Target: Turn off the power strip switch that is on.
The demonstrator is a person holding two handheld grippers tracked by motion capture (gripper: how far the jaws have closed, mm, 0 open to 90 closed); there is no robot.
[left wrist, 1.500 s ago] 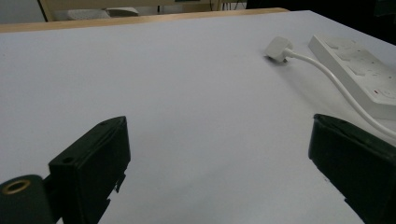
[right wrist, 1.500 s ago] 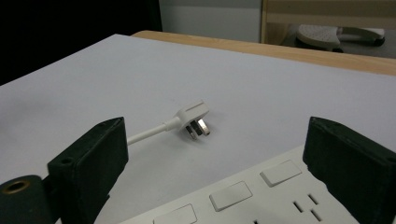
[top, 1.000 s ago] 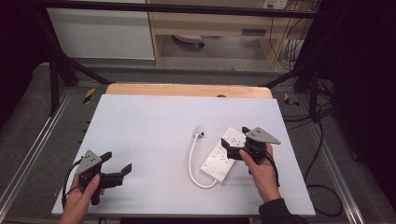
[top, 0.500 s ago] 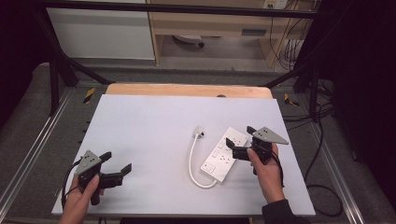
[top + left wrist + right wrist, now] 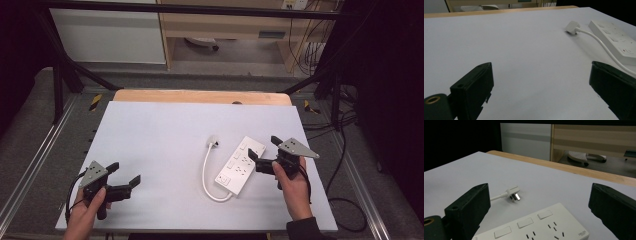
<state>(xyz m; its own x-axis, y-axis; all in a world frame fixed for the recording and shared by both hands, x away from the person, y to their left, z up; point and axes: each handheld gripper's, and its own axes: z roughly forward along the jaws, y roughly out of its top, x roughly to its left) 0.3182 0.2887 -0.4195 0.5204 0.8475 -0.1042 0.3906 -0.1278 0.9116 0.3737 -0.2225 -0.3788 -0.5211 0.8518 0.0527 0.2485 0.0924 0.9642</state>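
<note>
Two grippers out, both with jaws spread wide, nothing held.

High view: strip (image 5: 240, 165) lies flat on table (image 5: 160, 125), right of centre, angled, far end pointing away and right. Cord (image 5: 206, 172) leaves near end, loops left, runs up to plug (image 5: 214, 141) just beyond strip's far-left side. Right gripper (image 5: 263, 155) sits just beside strip's right edge, hand (image 5: 291, 187) behind it — cannot tell if a jaw touches the casing. Left gripper (image 5: 124, 175) well apart, near table's front-left, over bare surface.

Risks, judged from here: closing right jaws on strip's edge off-centre likely pivots it and drags cord; smooth casing on smooth table probably slides rather than lifts. Pulling strip away would whip plug across table. Catching cord loop near front edge could tug strip toward the person.

Left gripper view: jaws far apart, bare table between. Plug (image 5: 572, 27) and cord (image 5: 604, 47) ahead at right, strip (image 5: 616, 38) beyond, white, rigid-looking, socket faces up.

Right gripper view: jaws open either side, strip (image 5: 534, 227) close below and between them — rocker switches and socket holes visible, small label near one corner, unreadable. Plug (image 5: 514, 194) farther off, flat pins showing, lying on its side, unplugged.
</note>
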